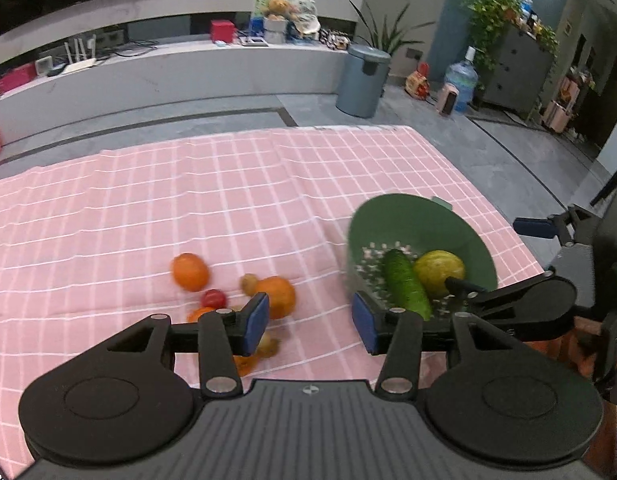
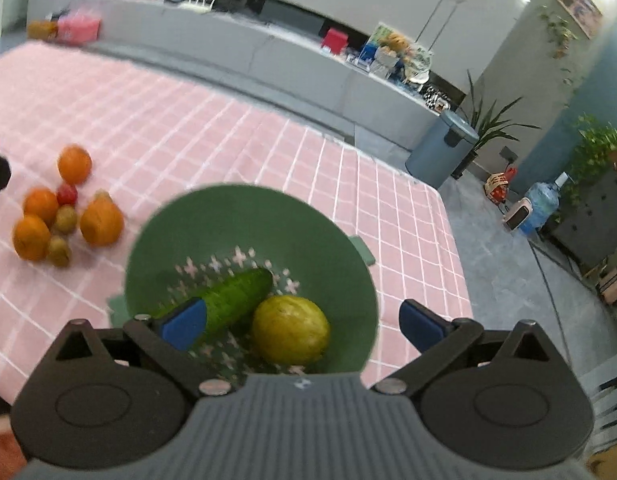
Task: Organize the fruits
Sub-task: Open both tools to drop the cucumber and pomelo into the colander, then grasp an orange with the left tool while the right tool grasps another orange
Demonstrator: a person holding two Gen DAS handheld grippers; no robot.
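Observation:
A green bowl (image 2: 244, 220) with white flower marks stands on the pink checked cloth (image 1: 188, 184). It holds a cucumber (image 2: 232, 292) and a yellow-green round fruit (image 2: 290, 330). The bowl also shows in the left wrist view (image 1: 420, 220). A cluster of oranges (image 2: 101, 222), a red tomato (image 2: 66, 194) and small brown fruits (image 2: 65, 219) lies on the cloth left of the bowl. My left gripper (image 1: 310, 324) is open and empty, above the cloth between the cluster (image 1: 276, 296) and the bowl. My right gripper (image 2: 304, 326) is open and empty, just above the bowl's near rim.
The table's right edge drops to a grey floor (image 1: 508, 152). A grey bin (image 1: 362, 80), a potted plant (image 2: 490, 120) and a water jug (image 2: 542, 202) stand beyond. A long grey ledge (image 1: 188, 64) with clutter runs behind the table.

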